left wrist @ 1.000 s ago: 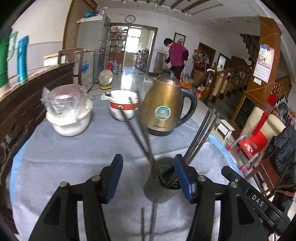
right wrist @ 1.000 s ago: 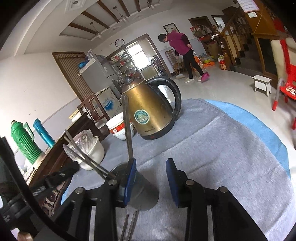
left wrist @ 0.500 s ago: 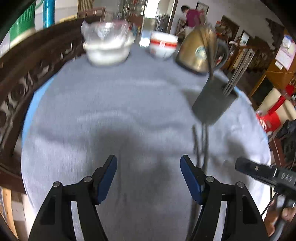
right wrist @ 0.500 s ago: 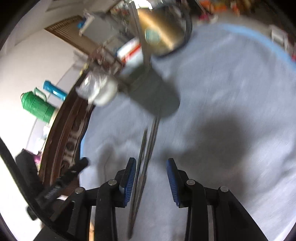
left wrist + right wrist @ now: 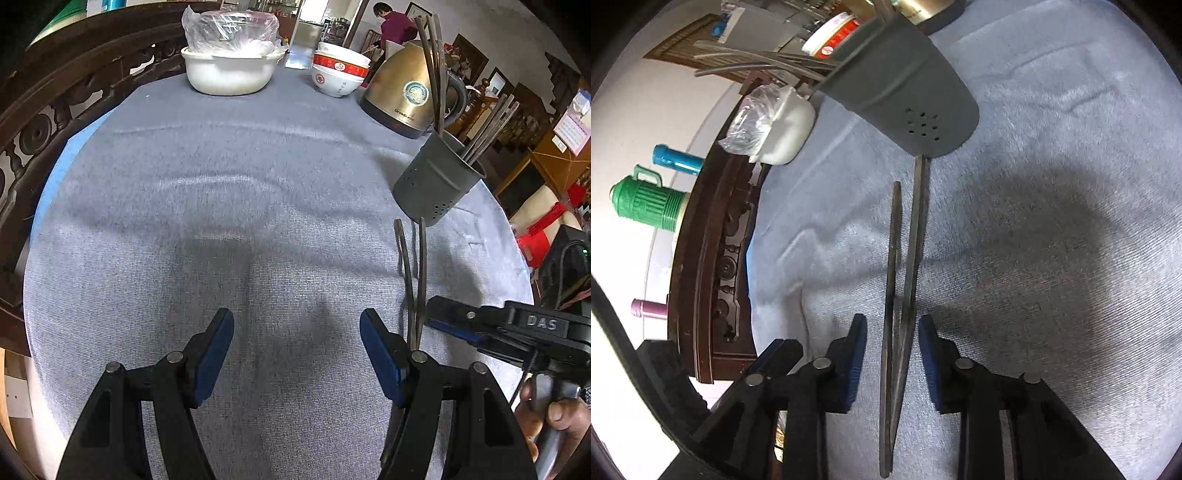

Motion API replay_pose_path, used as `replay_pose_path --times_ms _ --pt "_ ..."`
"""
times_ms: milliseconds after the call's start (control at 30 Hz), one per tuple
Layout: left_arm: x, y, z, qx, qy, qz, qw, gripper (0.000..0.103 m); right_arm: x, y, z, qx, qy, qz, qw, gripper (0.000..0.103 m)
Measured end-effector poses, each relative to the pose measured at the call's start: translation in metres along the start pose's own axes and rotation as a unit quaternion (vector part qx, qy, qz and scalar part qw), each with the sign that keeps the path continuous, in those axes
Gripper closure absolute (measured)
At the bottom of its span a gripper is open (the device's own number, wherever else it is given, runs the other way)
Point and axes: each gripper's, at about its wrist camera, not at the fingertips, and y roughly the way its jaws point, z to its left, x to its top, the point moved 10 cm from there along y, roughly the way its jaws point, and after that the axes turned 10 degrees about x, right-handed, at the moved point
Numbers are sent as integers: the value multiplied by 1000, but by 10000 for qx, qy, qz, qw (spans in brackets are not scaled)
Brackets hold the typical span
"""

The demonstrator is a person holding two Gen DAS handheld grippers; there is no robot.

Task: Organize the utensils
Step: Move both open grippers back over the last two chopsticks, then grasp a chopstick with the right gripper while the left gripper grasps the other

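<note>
The grey-clothed table [image 5: 184, 206] filled most of both views, with a gold kettle [image 5: 402, 96], stacked bowls [image 5: 338, 74] and a white pot [image 5: 232, 70] along its far edge from twelve to one o'clock. The dark perforated holder [image 5: 436, 188] stood at two o'clock in the left view, several chopsticks already upright in it. Just below its base lay the loose pair of chopsticks [image 5: 903, 288], flat on the cloth and crossing near their low ends.

The right gripper [image 5: 892, 360] straddled that pair; its jaws had just been closing but the pads stood clear of the sticks. A good pickup probably meant closing squarely over both sticks so neither rolled free. The left gripper [image 5: 297, 354] hung at six o'clock, jaws wide apart over bare cloth.

The sticks' low ends ran out of frame, and whether they touched the holder's base was unclear.
</note>
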Motion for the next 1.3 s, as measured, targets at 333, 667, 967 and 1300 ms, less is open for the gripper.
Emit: replay_pose_path --times_ms 333,667,967,1300 --pt "-5 3 -7 -56 145 162 9997 32 -3 0 -9 -126 -59 111 9998 97" --pt "-12 13 -42 -282 410 669 9965 32 -5 -20 -28 -423 -274 570 9971 93" --pt "-14 23 -66 -286 293 1084 9933 32 7 -18 -32 -274 -28 346 9990 89" --pt "-15 36 -90 -243 43 1528 9880 49 5 -30 -36 -436 -367 378 9977 91"
